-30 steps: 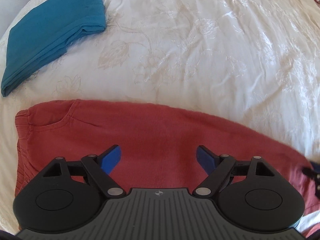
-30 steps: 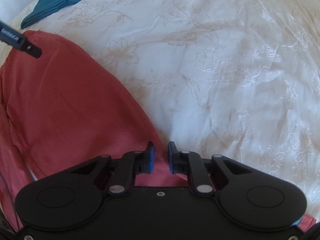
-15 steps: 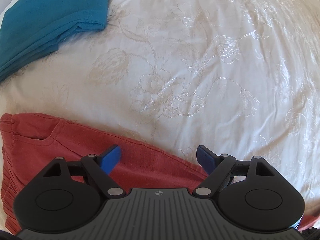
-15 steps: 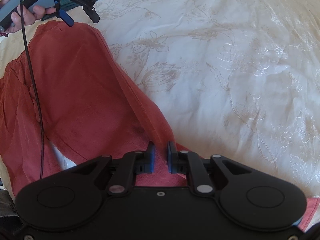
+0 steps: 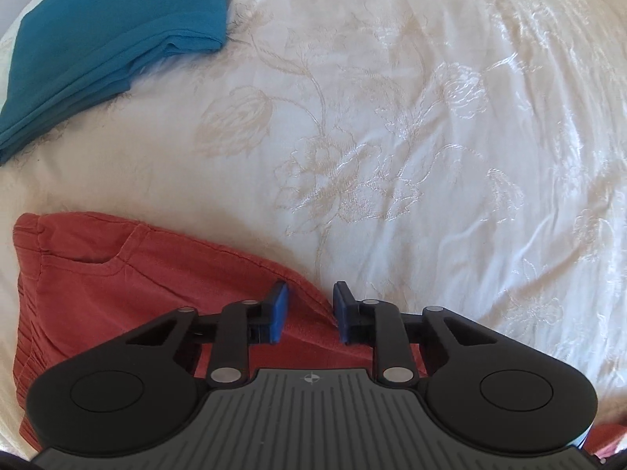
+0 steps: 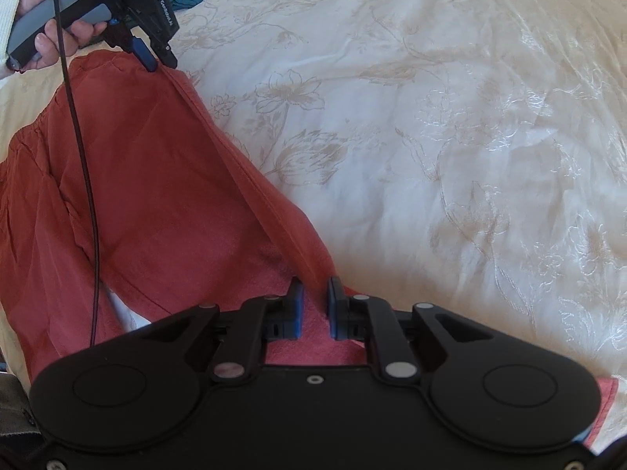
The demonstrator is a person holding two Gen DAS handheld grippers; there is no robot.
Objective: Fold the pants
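Red pants flat on the white bed cover, folded blue cloth far off at the corner. Right tongs squeezed shut on the pants' edge down by the leg, left tongs almost closed around the same edge up near the waist, maybe not tight yet. Looks like the start of a fold: next, pinch tight, lift both ends together, lay the edge over evenly.
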